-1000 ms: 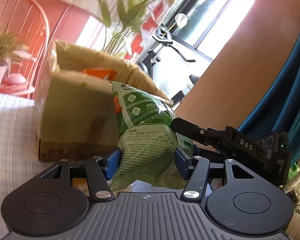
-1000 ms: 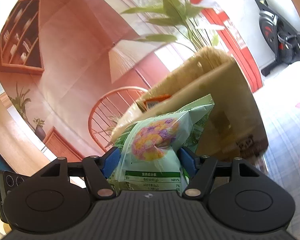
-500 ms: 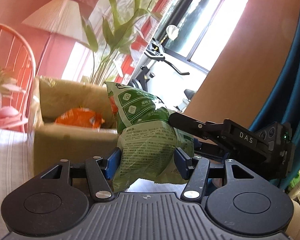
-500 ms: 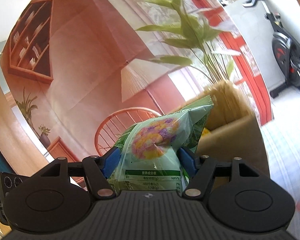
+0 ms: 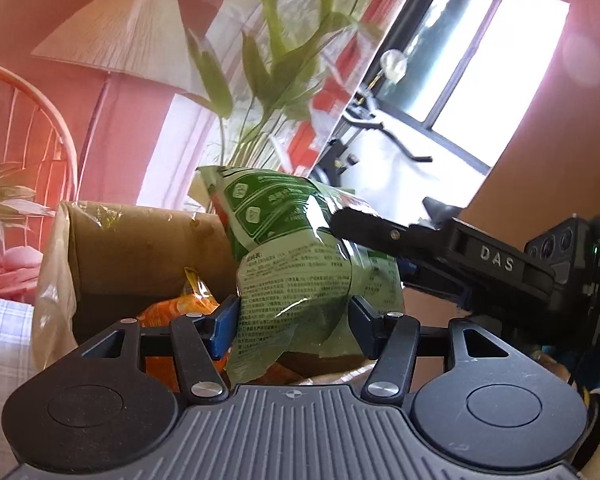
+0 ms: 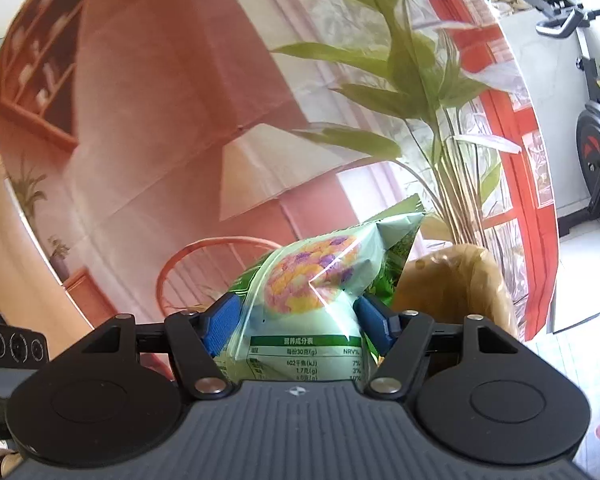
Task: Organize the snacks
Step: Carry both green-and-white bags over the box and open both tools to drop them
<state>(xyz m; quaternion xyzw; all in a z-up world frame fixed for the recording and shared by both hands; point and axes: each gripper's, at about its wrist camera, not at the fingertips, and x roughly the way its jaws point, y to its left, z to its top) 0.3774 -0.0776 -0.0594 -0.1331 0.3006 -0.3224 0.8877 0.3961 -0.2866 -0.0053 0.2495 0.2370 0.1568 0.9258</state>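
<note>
A green snack bag (image 5: pixel 300 264) hangs in the air, gripped from two sides. My left gripper (image 5: pixel 294 320) is shut on its lower printed part. My right gripper (image 6: pixel 296 320) is shut on the same bag (image 6: pixel 312 276), on the end that shows a colourful snack picture. In the left wrist view the right gripper's black body (image 5: pixel 496 264) reaches in from the right, one finger against the bag. An open cardboard box (image 5: pixel 140 248) lined with clear plastic stands just behind and below the bag. An orange snack bag (image 5: pixel 172 312) lies inside it. The box's rim (image 6: pixel 460 284) shows right of the bag.
A leafy plant (image 5: pixel 268 80) rises behind the box, with a floor lamp (image 5: pixel 120 40) and an orange chair (image 5: pixel 40 128) to the left. A checked tablecloth (image 5: pixel 0 340) covers the table. An exercise bike (image 6: pixel 596 128) stands by the window at right.
Both grippers have lifted the green bag and carried it toward the box. The box now sits lower in view, with its inside and the orange bag showing.
</note>
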